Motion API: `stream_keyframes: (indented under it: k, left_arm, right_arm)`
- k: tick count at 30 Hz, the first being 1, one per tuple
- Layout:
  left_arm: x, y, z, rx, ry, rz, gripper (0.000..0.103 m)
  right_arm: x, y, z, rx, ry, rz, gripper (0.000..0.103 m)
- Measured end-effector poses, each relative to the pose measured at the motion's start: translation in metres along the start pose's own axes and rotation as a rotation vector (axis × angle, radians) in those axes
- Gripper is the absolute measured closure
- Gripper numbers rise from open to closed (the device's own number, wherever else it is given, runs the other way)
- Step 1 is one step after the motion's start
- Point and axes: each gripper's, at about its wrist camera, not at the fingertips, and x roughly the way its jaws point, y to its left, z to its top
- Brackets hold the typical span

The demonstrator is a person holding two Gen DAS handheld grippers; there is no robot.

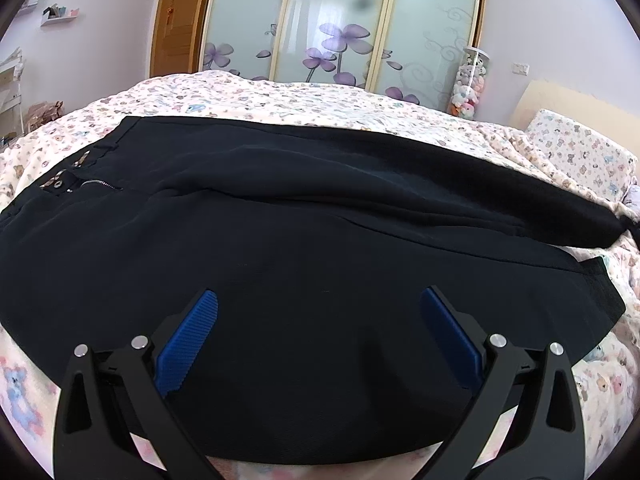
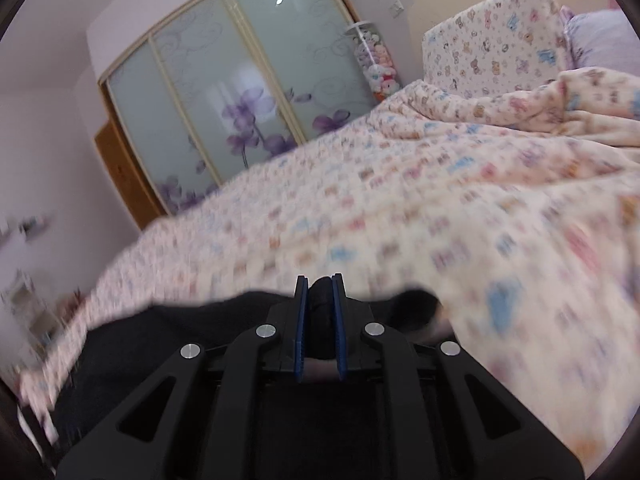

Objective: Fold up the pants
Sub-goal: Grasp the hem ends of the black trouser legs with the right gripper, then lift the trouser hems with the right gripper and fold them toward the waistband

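Note:
Black pants (image 1: 280, 248) lie spread across the bed, waistband with zipper and buttons (image 1: 68, 184) at the left, legs running to the right. My left gripper (image 1: 318, 300) is open, its blue pads (image 1: 188, 344) wide apart just above the near pant leg, holding nothing. In the right wrist view my right gripper (image 2: 320, 284) is shut on a bunch of black pants fabric (image 2: 322, 316), with more black cloth (image 2: 160, 340) trailing to its left over the bedspread. That view is motion-blurred.
The bed carries a cream bear-print duvet (image 1: 280, 100). A matching pillow (image 2: 492, 36) and a bunched quilt (image 2: 580, 108) lie at the head end. A floral glass wardrobe (image 1: 340, 28) and a tube of plush toys (image 1: 470, 84) stand behind the bed.

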Motion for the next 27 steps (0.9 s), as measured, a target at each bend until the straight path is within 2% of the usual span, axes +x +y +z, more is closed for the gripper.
stream_keyframes:
  k: [5, 8, 10, 12, 13, 14, 15, 16, 20, 23, 25, 27]
  left_arm:
    - [-0.004, 0.002, -0.001, -0.018, -0.006, 0.018, 0.002]
    - [-0.006, 0.004, -0.003, -0.027, -0.010, 0.026, 0.002]
    - [-0.006, 0.005, -0.003, -0.034, -0.006, 0.027, 0.002]
    - [-0.006, 0.008, -0.003, -0.046, -0.002, 0.026, 0.002]
    - [-0.005, 0.009, -0.003, -0.051, 0.000, 0.024, 0.002]
    - [-0.005, 0.009, -0.003, -0.055, 0.002, 0.023, 0.002]
    - [-0.004, 0.010, -0.002, -0.056, 0.002, 0.023, 0.002]
    - [-0.004, 0.011, -0.003, -0.057, 0.002, 0.021, 0.002]
    - [-0.005, 0.011, -0.003, -0.060, 0.002, 0.025, 0.002]
    - [-0.006, 0.013, -0.004, -0.070, 0.003, 0.021, 0.002]
    - [-0.006, 0.015, -0.005, -0.080, 0.004, 0.015, 0.002]
    - [-0.006, 0.017, -0.005, -0.087, 0.005, 0.009, 0.002]
  right_arm:
    - [-0.025, 0.012, -0.061, -0.120, 0.143, -0.141, 0.091]
    - [-0.029, 0.024, -0.078, -0.194, 0.211, -0.204, 0.087]
    - [-0.038, 0.031, -0.076, -0.170, 0.231, -0.210, 0.087]
    - [-0.052, 0.033, -0.070, -0.083, 0.210, -0.157, 0.083]
    - [-0.057, 0.034, -0.066, -0.013, 0.208, -0.121, 0.071]
    - [-0.061, 0.034, -0.061, 0.101, 0.221, -0.037, 0.049]
    - [-0.060, 0.036, -0.060, 0.163, 0.229, 0.016, 0.041]
    - [-0.057, 0.038, -0.059, 0.229, 0.240, 0.064, 0.040]
    - [-0.028, 0.035, -0.066, 0.498, 0.322, 0.107, 0.056]
    - [-0.007, 0.023, -0.079, 0.667, 0.351, 0.070, 0.063]
    - [-0.001, 0.022, -0.081, 0.679, 0.335, 0.021, 0.063]
    - [0.003, 0.012, -0.088, 0.753, 0.321, -0.041, 0.063]
